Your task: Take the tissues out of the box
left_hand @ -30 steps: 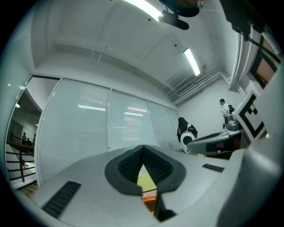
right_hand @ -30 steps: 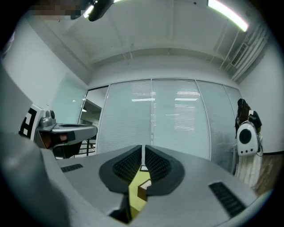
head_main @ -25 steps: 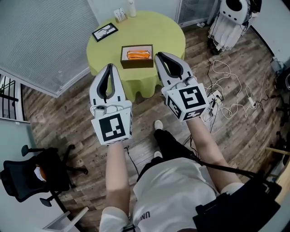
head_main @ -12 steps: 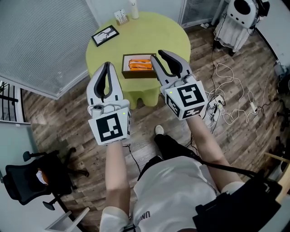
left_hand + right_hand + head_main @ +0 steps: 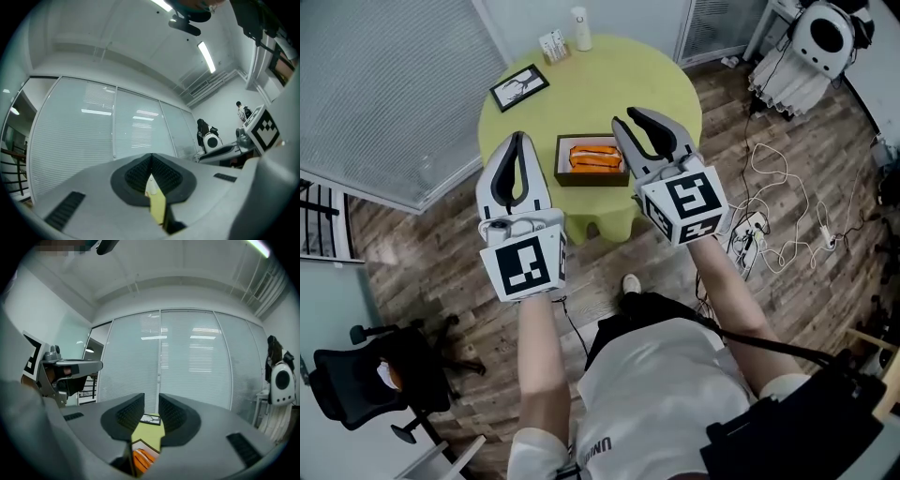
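Left gripper (image 5: 518, 139): jaws pressed together along their ribbed pads, nothing between them. It is held in the air on the person's side of the table (image 5: 609, 84).
Right gripper (image 5: 631, 120): jaws parted by a narrow gap and empty. Its tips point toward the right end of the tissue box (image 5: 562, 161) and touch nothing.
Tissue box: dark brown and open-topped, on the tabletop close to the front edge, the one nearest the person.
Tissues (image 5: 595, 156): an orange pack lying inside the box, with neither gripper on it.
Table: round, under a yellow-green cloth.
Rear of tabletop: a framed picture (image 5: 517, 86) near the left edge; a white bottle (image 5: 579, 28) and a small card stand (image 5: 549, 45) at the far edge.
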Action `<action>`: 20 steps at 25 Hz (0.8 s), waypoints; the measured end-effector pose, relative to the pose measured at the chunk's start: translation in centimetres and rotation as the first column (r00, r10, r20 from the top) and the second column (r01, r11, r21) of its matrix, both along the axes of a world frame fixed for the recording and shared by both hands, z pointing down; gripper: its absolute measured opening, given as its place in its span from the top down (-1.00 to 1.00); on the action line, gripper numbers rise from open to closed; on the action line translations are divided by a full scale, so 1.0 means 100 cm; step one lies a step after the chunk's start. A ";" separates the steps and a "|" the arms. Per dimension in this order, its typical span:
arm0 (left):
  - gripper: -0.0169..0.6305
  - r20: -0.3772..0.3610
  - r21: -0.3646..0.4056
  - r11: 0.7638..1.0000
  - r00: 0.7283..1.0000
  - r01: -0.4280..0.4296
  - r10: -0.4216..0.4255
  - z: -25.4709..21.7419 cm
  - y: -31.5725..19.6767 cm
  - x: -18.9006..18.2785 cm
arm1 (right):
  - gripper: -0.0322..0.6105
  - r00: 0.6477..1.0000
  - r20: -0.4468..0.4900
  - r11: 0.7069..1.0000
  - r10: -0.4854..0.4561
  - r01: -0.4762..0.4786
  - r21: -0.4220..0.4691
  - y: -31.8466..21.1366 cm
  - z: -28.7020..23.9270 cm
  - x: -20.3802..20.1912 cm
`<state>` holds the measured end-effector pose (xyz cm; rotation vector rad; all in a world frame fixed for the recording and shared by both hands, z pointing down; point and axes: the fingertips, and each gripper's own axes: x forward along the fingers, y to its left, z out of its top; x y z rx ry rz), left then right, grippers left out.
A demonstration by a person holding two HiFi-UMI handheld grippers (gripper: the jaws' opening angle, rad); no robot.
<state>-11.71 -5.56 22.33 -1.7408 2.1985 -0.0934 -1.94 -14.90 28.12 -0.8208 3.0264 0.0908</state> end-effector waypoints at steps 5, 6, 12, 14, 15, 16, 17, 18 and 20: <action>0.91 -0.001 -0.009 1.000 1.000 0.005 -0.005 0.003 -0.007 -0.010 | 0.61 0.999 -0.028 1.000 -0.031 0.031 -0.006 -0.007 0.009 -0.014; 0.91 -0.003 -0.013 1.000 1.000 0.005 -0.005 0.005 -0.009 -0.012 | 0.61 0.999 -0.037 0.999 -0.037 0.037 -0.008 -0.008 0.012 -0.017; 0.91 -0.023 -0.035 0.999 1.000 -0.011 0.010 0.016 -0.023 -0.027 | 0.61 0.996 -0.077 0.999 -0.052 0.050 -0.021 -0.019 0.029 -0.032; 0.91 -0.027 -0.042 0.999 0.999 -0.023 0.022 0.020 -0.030 -0.034 | 0.61 0.994 -0.090 0.998 -0.055 0.053 -0.021 -0.022 0.034 -0.039; 0.91 -0.027 -0.044 0.998 0.999 -0.034 0.033 0.022 -0.034 -0.037 | 0.61 0.994 -0.097 0.998 -0.055 0.054 -0.019 -0.024 0.036 -0.042; 0.91 -0.026 -0.046 0.998 0.999 -0.047 0.045 0.024 -0.039 -0.040 | 0.61 0.993 -0.104 0.998 -0.054 0.053 -0.017 -0.026 0.039 -0.046; 0.91 -0.024 -0.047 0.997 0.998 -0.060 0.059 0.027 -0.043 -0.043 | 0.61 0.992 -0.112 0.999 -0.052 0.051 -0.015 -0.028 0.042 -0.049; 0.91 -0.024 -0.049 0.996 0.997 -0.075 0.074 0.030 -0.049 -0.045 | 0.61 0.992 -0.119 0.999 -0.049 0.047 -0.015 -0.031 0.045 -0.052; 0.91 -0.030 -0.059 0.993 0.994 -0.102 0.101 0.036 -0.060 -0.050 | 0.61 0.991 -0.128 0.999 -0.042 0.040 -0.020 -0.037 0.052 -0.056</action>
